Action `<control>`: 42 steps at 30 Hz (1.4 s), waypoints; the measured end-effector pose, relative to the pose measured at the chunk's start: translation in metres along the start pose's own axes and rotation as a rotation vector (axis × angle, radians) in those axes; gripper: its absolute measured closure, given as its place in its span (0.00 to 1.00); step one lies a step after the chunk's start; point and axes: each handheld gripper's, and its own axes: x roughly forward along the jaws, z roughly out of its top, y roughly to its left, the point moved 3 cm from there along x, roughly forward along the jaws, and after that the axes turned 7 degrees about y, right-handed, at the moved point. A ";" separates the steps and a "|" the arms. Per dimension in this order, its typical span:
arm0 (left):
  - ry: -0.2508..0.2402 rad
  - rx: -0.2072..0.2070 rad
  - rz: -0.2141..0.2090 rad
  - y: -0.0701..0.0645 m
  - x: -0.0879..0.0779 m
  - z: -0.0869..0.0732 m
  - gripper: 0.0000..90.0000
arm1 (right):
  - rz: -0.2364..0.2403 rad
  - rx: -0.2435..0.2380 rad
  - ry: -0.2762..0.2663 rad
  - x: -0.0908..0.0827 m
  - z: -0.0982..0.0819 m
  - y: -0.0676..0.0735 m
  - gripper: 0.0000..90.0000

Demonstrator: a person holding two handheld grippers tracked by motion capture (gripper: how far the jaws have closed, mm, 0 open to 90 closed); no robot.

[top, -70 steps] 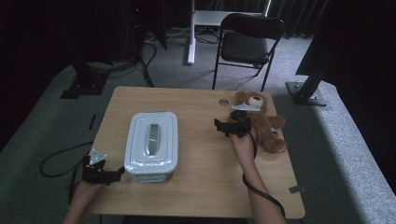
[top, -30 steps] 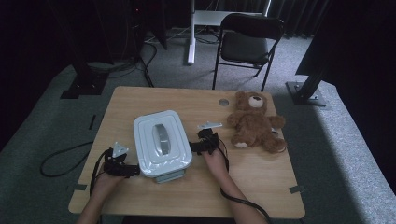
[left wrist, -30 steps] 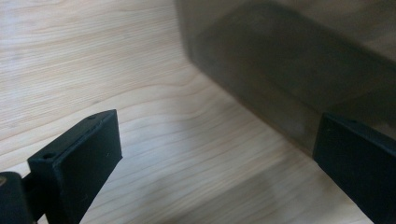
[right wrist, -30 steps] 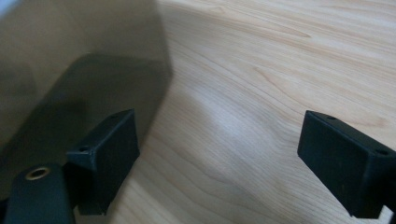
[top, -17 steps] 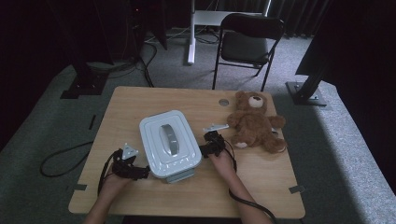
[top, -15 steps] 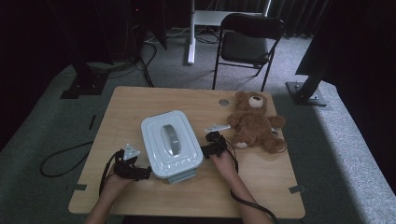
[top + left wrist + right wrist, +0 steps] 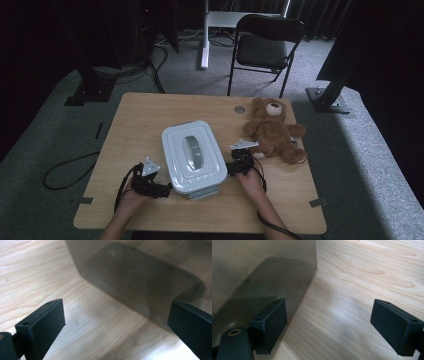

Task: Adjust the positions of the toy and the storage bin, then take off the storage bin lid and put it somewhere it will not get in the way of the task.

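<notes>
The lidded box point(image 7: 194, 156) sits mid-counter point(image 7: 135, 120), flanked by the left tool point(image 7: 162, 189) and right tool point(image 7: 231, 166), both spread open beside its walls. A teddy bear point(image 7: 272, 131) lies just right.

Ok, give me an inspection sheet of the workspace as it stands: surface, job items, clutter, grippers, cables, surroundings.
Surface: wooden table, round grommet near the far edge.
Job's things: lidded storage box mid-table, lid on; teddy bear lying to its right.
Clutter: nothing seen.
Grippers: left gripper at the box's near-left side, open; right gripper at its right side, open; both flank the box.
Cables: one cable loops off the left edge to the floor.
Surroundings: folding chair behind the table, grey carpet, dark stands.
</notes>
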 end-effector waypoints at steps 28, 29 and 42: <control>-0.045 -0.104 -0.002 0.005 -0.048 0.010 0.02 | -0.161 0.029 -0.017 -0.086 -0.115 -0.050 0.13; -0.058 -0.096 0.004 0.004 -0.053 0.013 0.02 | -0.172 0.032 -0.017 -0.087 -0.117 -0.052 0.13; -0.136 -0.025 -0.031 -0.021 -0.075 0.045 0.02 | -0.214 0.064 0.011 -0.086 -0.126 -0.070 0.13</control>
